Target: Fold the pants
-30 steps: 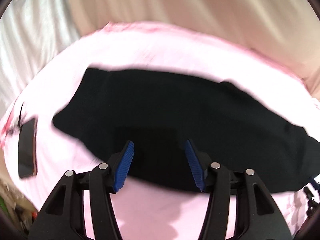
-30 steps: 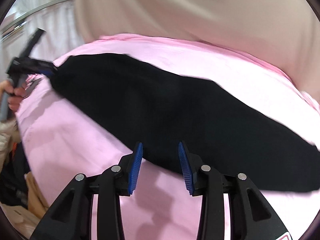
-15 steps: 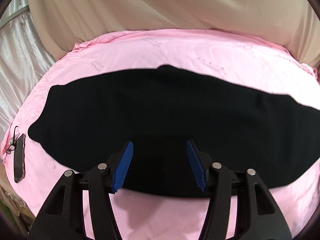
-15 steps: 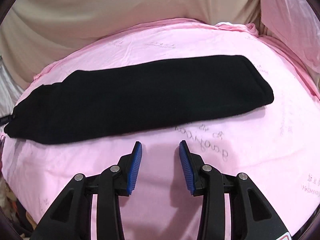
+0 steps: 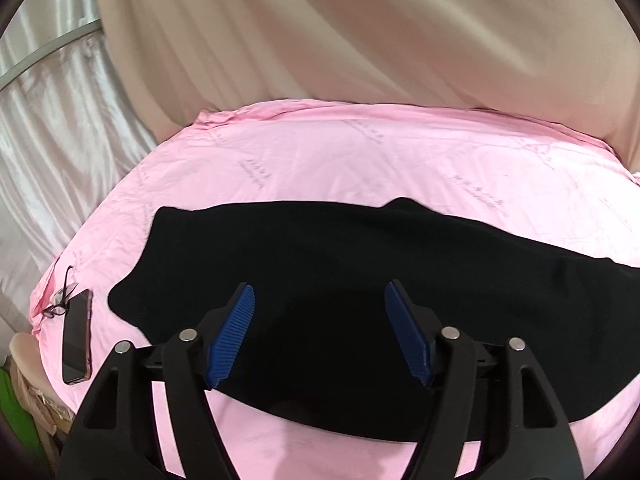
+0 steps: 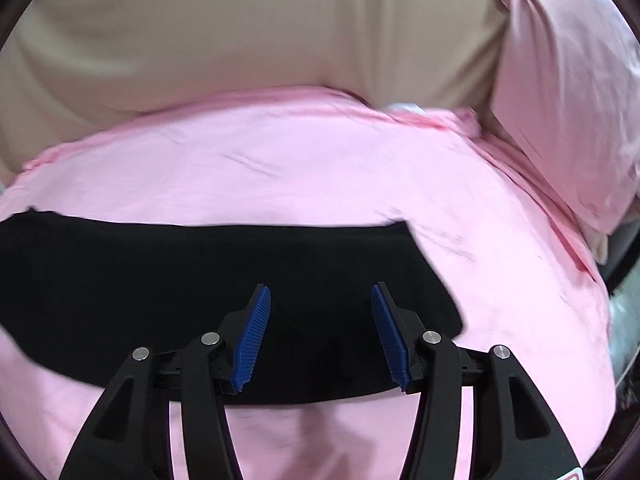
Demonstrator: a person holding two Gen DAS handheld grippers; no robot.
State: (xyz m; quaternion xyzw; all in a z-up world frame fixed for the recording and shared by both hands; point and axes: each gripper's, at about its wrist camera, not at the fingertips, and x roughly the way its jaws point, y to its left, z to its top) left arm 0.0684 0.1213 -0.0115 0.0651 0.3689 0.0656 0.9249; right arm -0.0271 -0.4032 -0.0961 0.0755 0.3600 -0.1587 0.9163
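Black pants [image 5: 340, 272] lie flat as one long strip across a pink bed sheet [image 5: 320, 160]. In the left wrist view their left end shows a notched edge. My left gripper [image 5: 320, 332] is open and empty, hovering above the pants' near edge. In the right wrist view the pants [image 6: 200, 280] run in from the left and end in a squared end at the right. My right gripper [image 6: 320, 332] is open and empty above that right part.
A phone [image 5: 77, 340] and a pair of glasses [image 5: 62, 300] lie on the sheet at the bed's left edge. A pink pillow [image 6: 568, 92] leans at the back right. Beige curtain [image 5: 360, 32] hangs behind the bed.
Both grippers have moved closer over the pants. The left view has shifted right along the strip; the right gripper now sits over the pants' right end. Both stay open.
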